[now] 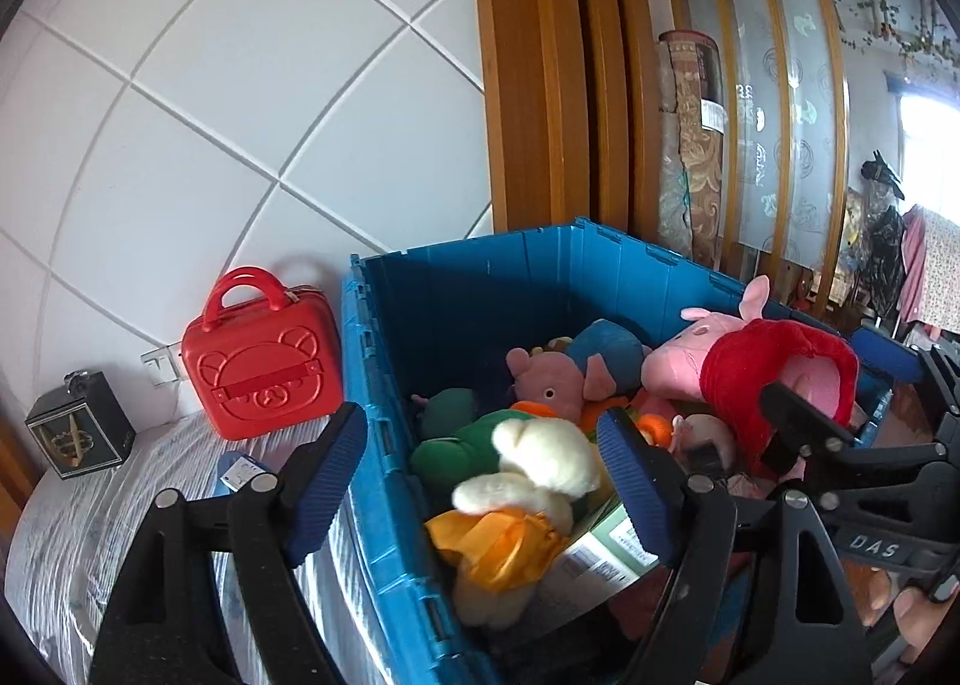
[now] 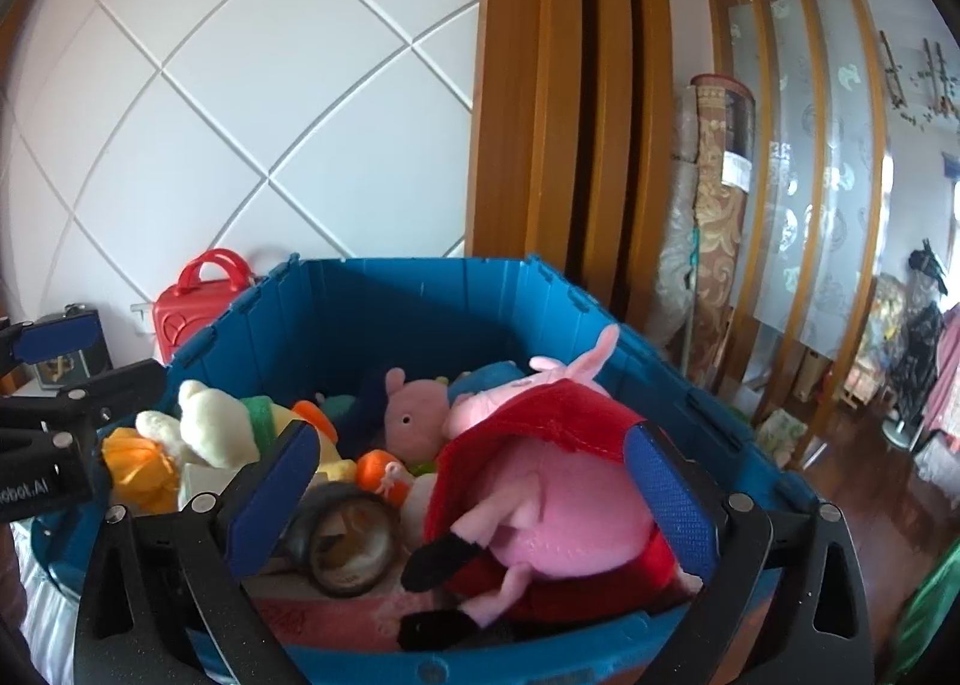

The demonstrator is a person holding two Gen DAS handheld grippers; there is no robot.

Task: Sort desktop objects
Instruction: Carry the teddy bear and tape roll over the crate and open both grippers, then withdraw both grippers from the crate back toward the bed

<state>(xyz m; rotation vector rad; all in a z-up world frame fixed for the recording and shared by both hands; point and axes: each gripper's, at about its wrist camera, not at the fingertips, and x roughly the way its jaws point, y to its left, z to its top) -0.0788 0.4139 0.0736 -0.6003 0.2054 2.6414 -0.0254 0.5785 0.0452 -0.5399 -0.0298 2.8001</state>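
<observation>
Both grippers hover over the blue crate (image 2: 384, 313), which is full of soft toys. The right gripper (image 2: 480, 499) has its jaws wide apart around the pink pig plush in a red dress (image 2: 552, 481), not pressing it. The left gripper (image 1: 486, 481) is also open, above the white plush with orange skirt (image 1: 528, 499) at the crate's near left side.

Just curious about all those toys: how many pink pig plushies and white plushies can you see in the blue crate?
Pink pig plushies: 2, one in a red dress, one smaller
White plushies: 1
Total: 3, all in the blue crate
</observation>
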